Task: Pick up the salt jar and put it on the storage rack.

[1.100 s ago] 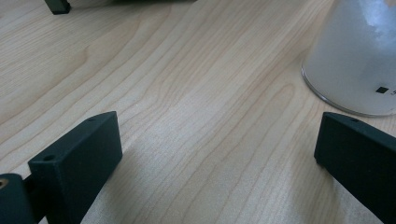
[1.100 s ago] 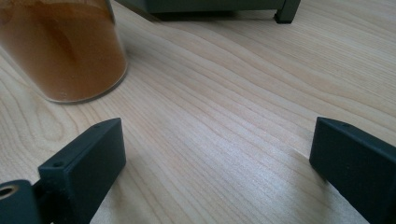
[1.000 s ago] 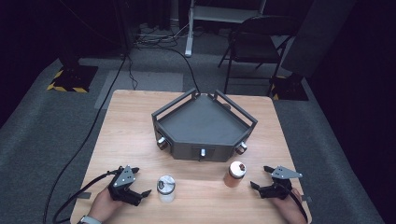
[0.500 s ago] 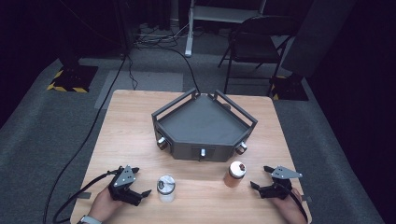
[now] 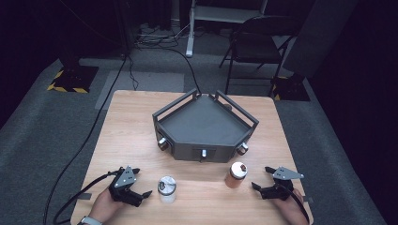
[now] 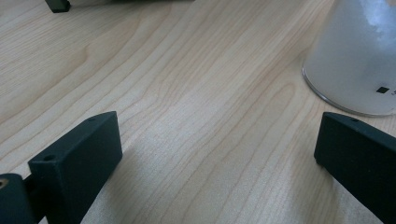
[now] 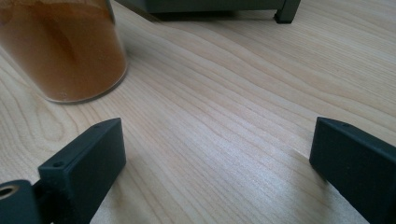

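A white shaker jar (image 5: pixel 166 188) with a metal top stands near the table's front edge, left of centre; its frosted wall (image 6: pixel 359 60) sits at the upper right in the left gripper view. My left gripper (image 5: pixel 141 183) lies just left of it, open, jaws empty on bare wood (image 6: pixel 212 158). An orange-brown spice jar (image 5: pixel 236 174) stands right of centre, seen close at the upper left (image 7: pixel 60 46) in the right gripper view. My right gripper (image 5: pixel 262 178) rests to its right, open and empty (image 7: pixel 217 163).
A dark grey three-sided tray (image 5: pixel 180 140) with railings and small knobs stands mid-table behind the jars. Cables trail off the left front corner. A folding chair (image 5: pixel 256 42) and floor cables lie beyond the far edge.
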